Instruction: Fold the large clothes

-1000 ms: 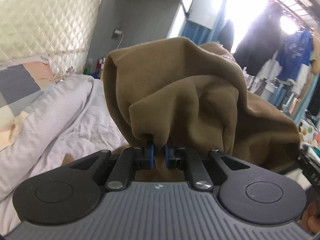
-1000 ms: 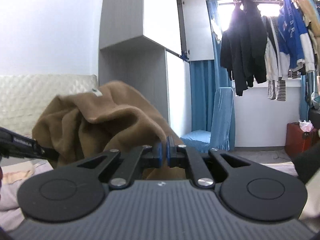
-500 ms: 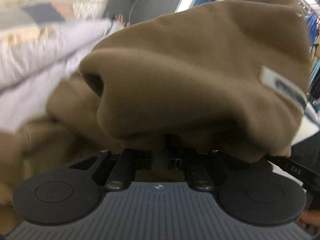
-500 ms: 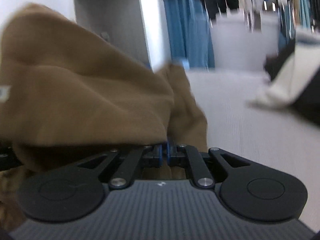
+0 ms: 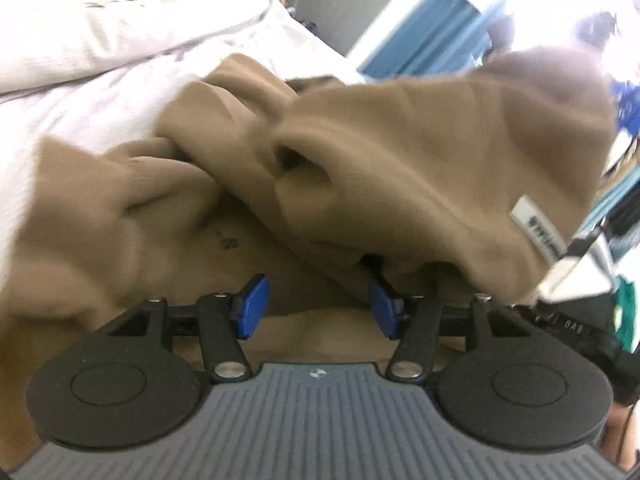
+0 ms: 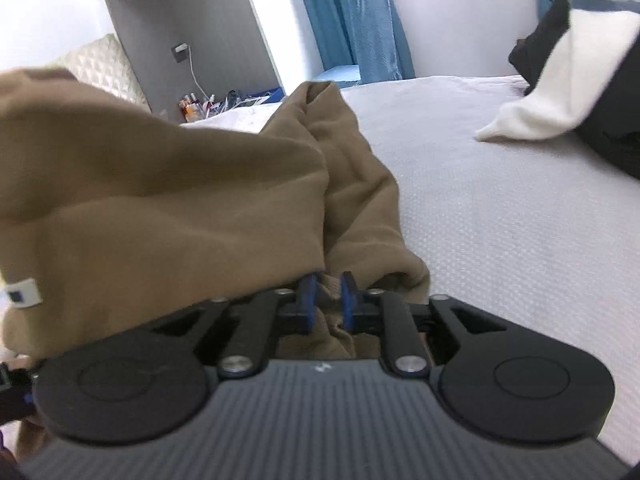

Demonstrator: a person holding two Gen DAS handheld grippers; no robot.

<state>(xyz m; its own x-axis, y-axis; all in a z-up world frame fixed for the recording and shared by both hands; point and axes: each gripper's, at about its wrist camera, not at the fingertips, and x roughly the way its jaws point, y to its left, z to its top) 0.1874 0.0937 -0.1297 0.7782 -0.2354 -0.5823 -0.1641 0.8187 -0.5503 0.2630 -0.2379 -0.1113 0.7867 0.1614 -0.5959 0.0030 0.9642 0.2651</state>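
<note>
**Both grippers letting go of the brown garment on the bed**

One soft brown fleece garment point(image 5: 400, 168) is lying bunched on the pale grey bedsheet point(image 6: 500, 208), a white label point(image 5: 540, 232) showing at its edge. The left gripper point(image 5: 316, 304) is opening, its blue fingers point(image 5: 252, 304) standing well apart, with cloth draping just past them but not pinched. The right gripper point(image 6: 327, 300) is also opening; its gap is narrower and a tuck of brown cloth is sitting between the fingers.

As a judgement, that tuck could be snagging on the right fingers as they pull away, dragging the fold out of shape. The heaped layers are looking uneven, so the pile may be slumping sideways.

Count: one brown garment, two grippers, one black-and-white garment point(image 6: 560, 80) lying well apart.
</note>
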